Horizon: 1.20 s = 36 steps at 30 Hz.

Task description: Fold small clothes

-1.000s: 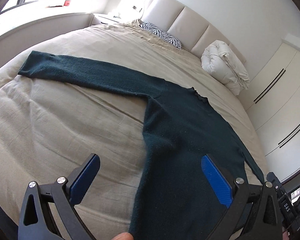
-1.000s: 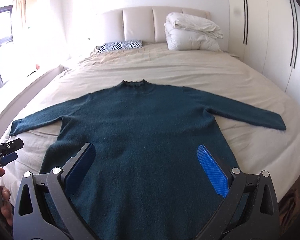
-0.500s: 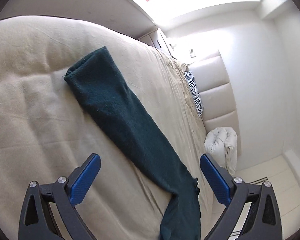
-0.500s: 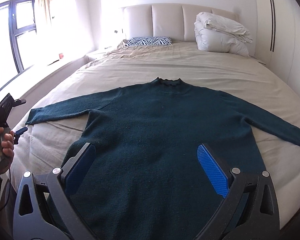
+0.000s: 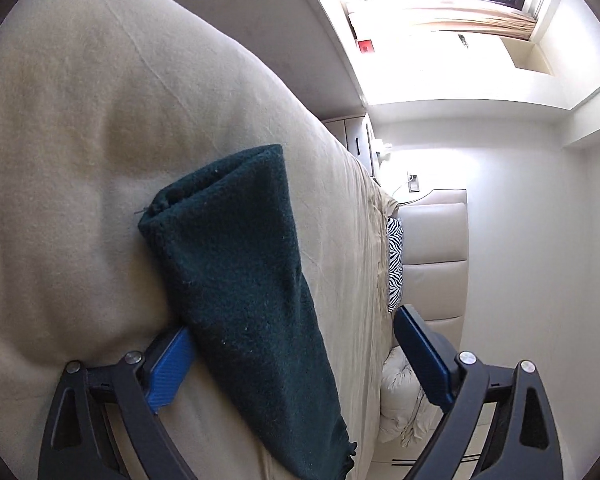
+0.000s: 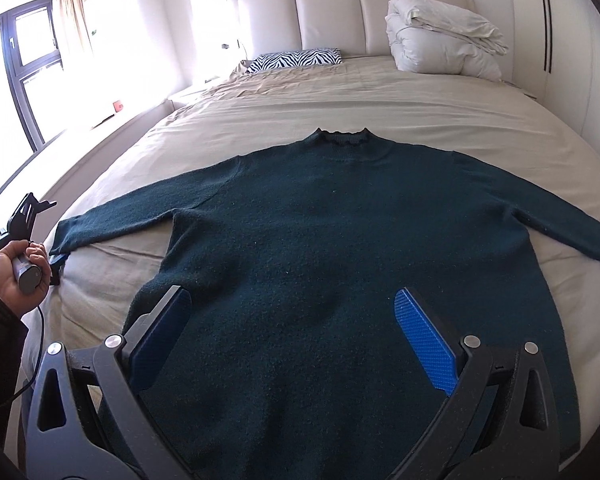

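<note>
Left wrist view is showing the left gripper (image 5: 292, 354) spread wide around the sweater's sleeve (image 5: 236, 264), one blue pad (image 5: 166, 368) lying just beside the sleeve's edge, the other well apart from it. Right wrist view is showing the right gripper (image 6: 294, 340) hanging open over the dark green sweater (image 6: 340, 248), which is lying flat on the beige bed (image 6: 340, 100), collar pointing far toward the zebra pillow (image 6: 296, 58).

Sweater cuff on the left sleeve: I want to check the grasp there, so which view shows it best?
Left wrist view: the cuff fills the frame, between the open left gripper fingers. Right wrist view shows the same cuff small, at the frame's left edge beside the hand.
</note>
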Available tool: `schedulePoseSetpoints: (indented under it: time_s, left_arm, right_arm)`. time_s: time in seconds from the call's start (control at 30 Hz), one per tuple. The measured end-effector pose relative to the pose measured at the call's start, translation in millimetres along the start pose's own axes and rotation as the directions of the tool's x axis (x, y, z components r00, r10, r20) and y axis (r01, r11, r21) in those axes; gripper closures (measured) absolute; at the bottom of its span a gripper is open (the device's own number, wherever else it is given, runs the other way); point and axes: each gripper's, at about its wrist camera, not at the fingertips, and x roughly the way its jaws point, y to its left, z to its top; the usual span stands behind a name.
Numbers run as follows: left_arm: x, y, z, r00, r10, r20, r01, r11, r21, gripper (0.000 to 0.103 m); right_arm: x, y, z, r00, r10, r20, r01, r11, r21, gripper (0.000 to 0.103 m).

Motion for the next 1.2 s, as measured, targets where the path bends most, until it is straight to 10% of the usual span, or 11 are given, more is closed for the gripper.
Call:
schedulePoseSetpoints:
  time_s: [0.23, 0.37, 0.47, 0.57, 0.63, 0.77, 0.87, 0.93, 1.07, 1.2]
  left_arm:
    - [20.7, 5.1, 14.3, 0.997, 0.078, 0.000, -0.078, 0.997, -0.008, 0.082]
    - [31.0, -33.0, 0.1, 0.989, 0.148, 0.001, -0.145, 0.967, 0.208, 0.093]
    - [45.7, -86.6, -38.3, 0.986, 0.168, -0.023, -0.140, 0.886, 0.442, 0.094]
    - [60.2, -144.3, -114.0, 0.980, 0.194, -0.034, -0.110, 0.684, 0.721, 0.094]
    - [67.9, -173.7, -182.2, 0.976, 0.212, -0.040, -0.067, 0.474, 0.878, 0.094]
    - [76.6, -168.7, -330.4, 0.964, 0.266, 0.007, 0.005, -0.043, 0.999, 0.094]
    - [77.2, -134.9, -396.5, 0.955, 0.290, 0.056, 0.027, -0.273, 0.962, 0.094]
    - [82.9, -112.8, -410.3, 0.941, 0.334, 0.064, 0.049, -0.320, 0.946, 0.093]
    - [88.1, -91.5, -407.2, 0.926, 0.373, 0.067, 0.059, -0.315, 0.947, 0.093]
    - [77.5, -84.3, -409.5, 0.934, 0.350, 0.074, 0.042, -0.312, 0.949, 0.087]
  right_arm:
    - [5.7, -13.5, -1.4, 1.000, 0.002, -0.016, -0.002, 0.999, 0.039, 0.000]
    - [6.4, -31.4, -1.5, 1.000, 0.011, -0.013, -0.010, 0.995, 0.095, 0.000]
    - [10.2, -46.7, -3.2, 1.000, 0.014, -0.021, -0.011, 0.990, 0.138, 0.000]
    - [13.6, -63.6, -3.3, 1.000, 0.021, -0.021, -0.017, 0.983, 0.183, 0.000]
    - [15.1, -75.8, -1.7, 1.000, 0.018, -0.014, -0.015, 0.979, 0.205, 0.000]
    - [20.7, -106.5, 6.2, 1.000, 0.029, -0.004, -0.027, 0.964, 0.263, 0.000]
    - [32.7, -133.0, 16.4, 0.997, 0.074, -0.015, -0.065, 0.946, 0.317, 0.000]
    - [45.0, -148.9, 23.4, 0.992, 0.121, -0.031, -0.102, 0.928, 0.359, 0.000]
    - [86.6, -169.1, 35.0, 0.959, 0.278, -0.063, -0.216, 0.854, 0.474, 0.000]
    - [148.8, -171.4, 48.3, 0.846, 0.529, -0.062, -0.376, 0.677, 0.633, 0.012]
